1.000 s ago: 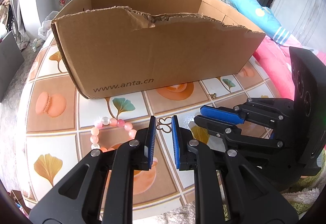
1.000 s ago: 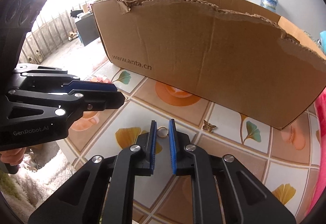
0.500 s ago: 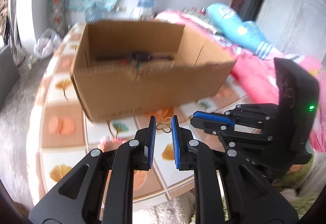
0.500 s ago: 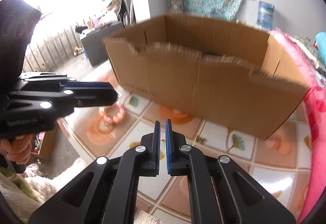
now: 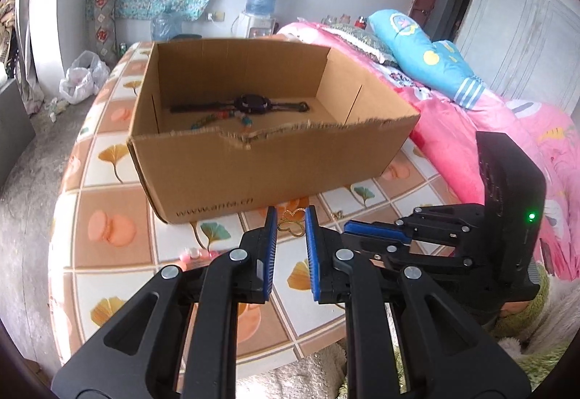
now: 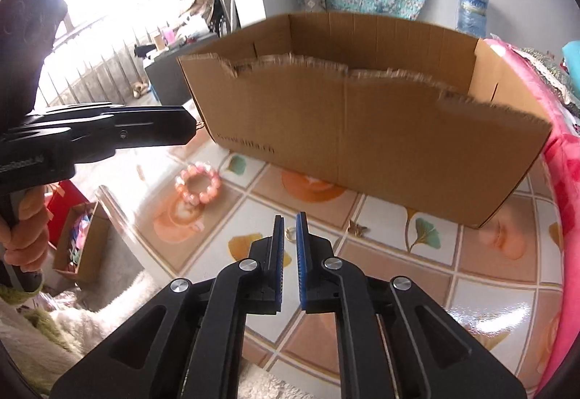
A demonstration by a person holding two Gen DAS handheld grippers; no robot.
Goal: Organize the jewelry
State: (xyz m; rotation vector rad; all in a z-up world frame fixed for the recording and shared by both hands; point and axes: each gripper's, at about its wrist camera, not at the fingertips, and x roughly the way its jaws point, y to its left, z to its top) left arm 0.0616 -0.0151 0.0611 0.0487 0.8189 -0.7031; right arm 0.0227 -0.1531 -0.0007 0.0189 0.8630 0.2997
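Note:
My left gripper (image 5: 290, 217) is shut on a gold clover-shaped chain piece (image 5: 291, 223), held above the tabletop in front of the cardboard box (image 5: 272, 174). My right gripper (image 6: 289, 217) has a small gold ring (image 6: 289, 235) pinched between its tips, and its jaws are opening slightly. A pink bead bracelet (image 6: 197, 183) lies on the table left of it. A small gold butterfly charm (image 6: 357, 227) lies near the box. Inside the box lie a black watch-like band (image 5: 252, 103) and a coloured bead strand (image 5: 217, 120).
The patterned table (image 5: 108, 188) ends close in front of both grippers. A pink-covered bed (image 5: 471, 131) borders it on the right. A person's hand (image 6: 25, 225) holds the left gripper's handle. A small open carton (image 6: 83, 243) sits on the floor at the left.
Both grippers have risen from the tabletop, and the left view now looks down into the box. The clover piece and the ring came up with them. The right jaws narrowed.

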